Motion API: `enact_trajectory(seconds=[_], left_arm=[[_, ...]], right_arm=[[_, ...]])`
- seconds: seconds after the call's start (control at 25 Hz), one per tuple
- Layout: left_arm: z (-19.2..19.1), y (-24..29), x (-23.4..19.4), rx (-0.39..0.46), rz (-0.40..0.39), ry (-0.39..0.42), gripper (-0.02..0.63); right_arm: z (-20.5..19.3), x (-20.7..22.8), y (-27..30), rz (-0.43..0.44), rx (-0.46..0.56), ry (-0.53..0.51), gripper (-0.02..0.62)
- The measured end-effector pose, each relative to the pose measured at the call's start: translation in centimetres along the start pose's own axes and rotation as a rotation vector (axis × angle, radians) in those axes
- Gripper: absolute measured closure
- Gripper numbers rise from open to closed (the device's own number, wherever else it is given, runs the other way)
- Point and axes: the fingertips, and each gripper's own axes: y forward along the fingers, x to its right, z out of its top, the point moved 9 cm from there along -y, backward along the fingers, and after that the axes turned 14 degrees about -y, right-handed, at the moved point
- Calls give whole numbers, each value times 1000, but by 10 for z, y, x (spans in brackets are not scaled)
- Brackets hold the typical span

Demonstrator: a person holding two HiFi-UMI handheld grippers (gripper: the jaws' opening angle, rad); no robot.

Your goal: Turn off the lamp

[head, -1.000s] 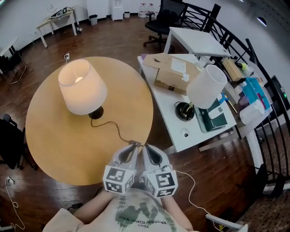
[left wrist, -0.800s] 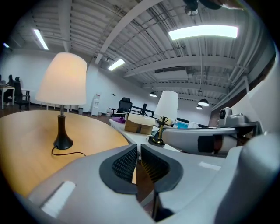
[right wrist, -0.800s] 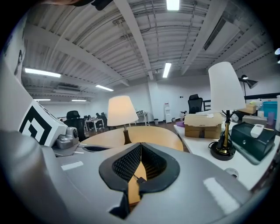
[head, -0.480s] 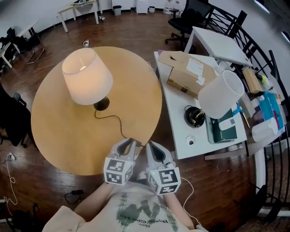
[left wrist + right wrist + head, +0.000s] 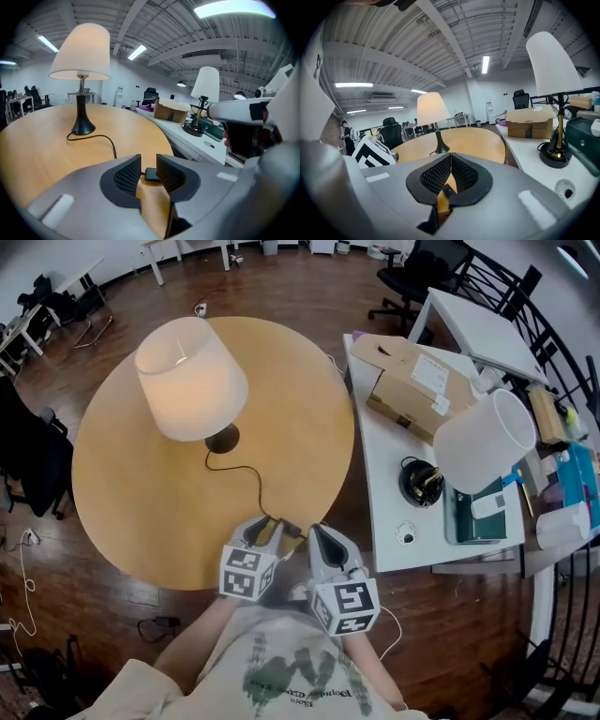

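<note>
Both my grippers have dropped toward the round table (image 5: 141, 502), now over its rim at 5 o'clock. My left gripper (image 5: 267, 524) is spreading its jaws, and the black switch (image 5: 151, 174) lies between the pads, unpinched. My right gripper (image 5: 314, 532), just beside it, has its jaws pressed together on nothing. The lamp (image 5: 192, 376) stands toward 11 o'clock on the pale wood top with its shade glowing warm, and its cord (image 5: 246, 474) snakes back to me. At 3 o'clock a white desk (image 5: 384, 484) carries a box (image 5: 417, 381) and a second lamp (image 5: 483, 442). Dark plank floor (image 5: 75, 615) lies all round, with an office chair (image 5: 417, 268) at 1 o'clock.
</note>
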Motion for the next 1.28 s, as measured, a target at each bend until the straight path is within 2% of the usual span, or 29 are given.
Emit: enact_trajectory(seconds=[0.12,0.36,0.6,0.88,1.28], left_arm=[[-5,10,-4,-40,-13,-8,494],[-9,23,-7,-91,-28,-13,466],[-13,29,-5,-132,-48,-12,462],[-15,37,-8,-158,-31,-34,474],[-16,39,-7,-153,-36,-6,483]], right_arm=[[0,3,1,11,-14,-7,594],[-9,6,2,14,-34,5,594],[-13,8,1,8,-46,8,594],[-15,15,-1,-9,-56,12,594],[-17,14,4,3,-53,14,594]])
